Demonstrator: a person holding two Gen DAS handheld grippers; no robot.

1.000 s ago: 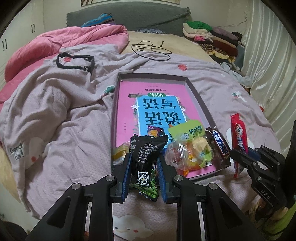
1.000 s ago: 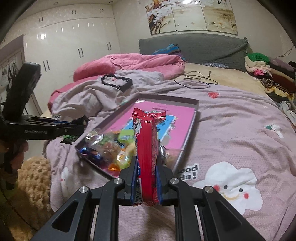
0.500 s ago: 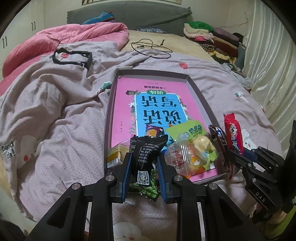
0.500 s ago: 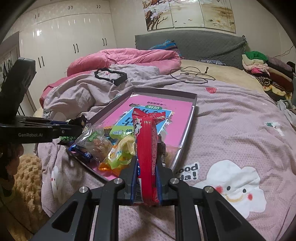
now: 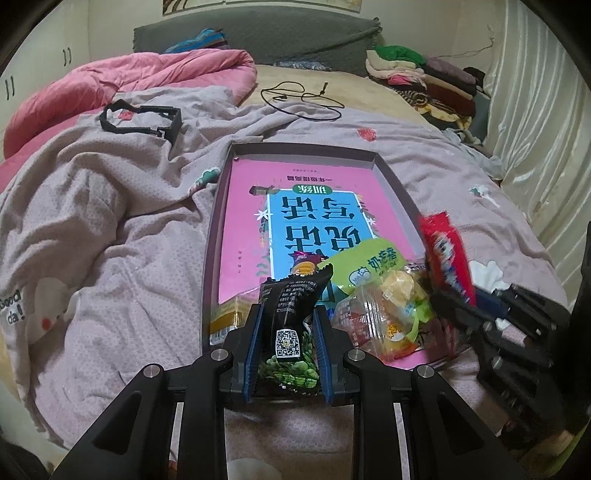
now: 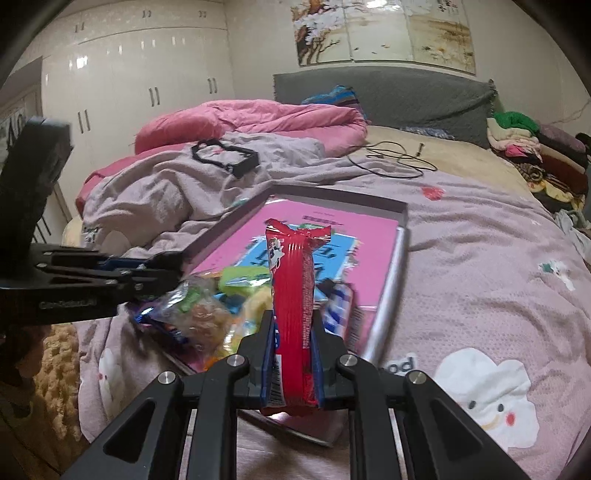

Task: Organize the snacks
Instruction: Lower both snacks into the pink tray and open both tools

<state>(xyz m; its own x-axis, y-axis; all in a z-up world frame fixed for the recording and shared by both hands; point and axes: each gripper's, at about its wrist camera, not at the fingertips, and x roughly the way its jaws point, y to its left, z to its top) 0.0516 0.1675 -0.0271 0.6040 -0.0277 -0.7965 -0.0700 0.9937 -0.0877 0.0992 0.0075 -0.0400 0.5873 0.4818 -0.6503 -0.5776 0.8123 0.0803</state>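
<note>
Bedspread point(image 5: 122, 258) bears tray point(image 5: 212, 236) holding book point(image 5: 251, 206), snack bags point(image 5: 384, 306).

Both hand-held grippers, left point(image 5: 288, 332) and right point(image 6: 293, 347), clamped, tilted downward.

A bedroom under dim indoor light: ahead of the gripper, a bed point(image 6: 480, 258) spread with a mauve cartoon-print sheet runs to a grey padded headboard point(image 6: 406, 96). A pink quilt point(image 6: 258, 122) is bunched far left, folded clothes point(image 5: 417, 74) stacked far right. Glossy white wardrobes point(image 6: 140, 81) line the left wall; pale curtains point(image 5: 532, 122) hang at right beneath a landscape painting point(image 6: 384, 29).
</note>
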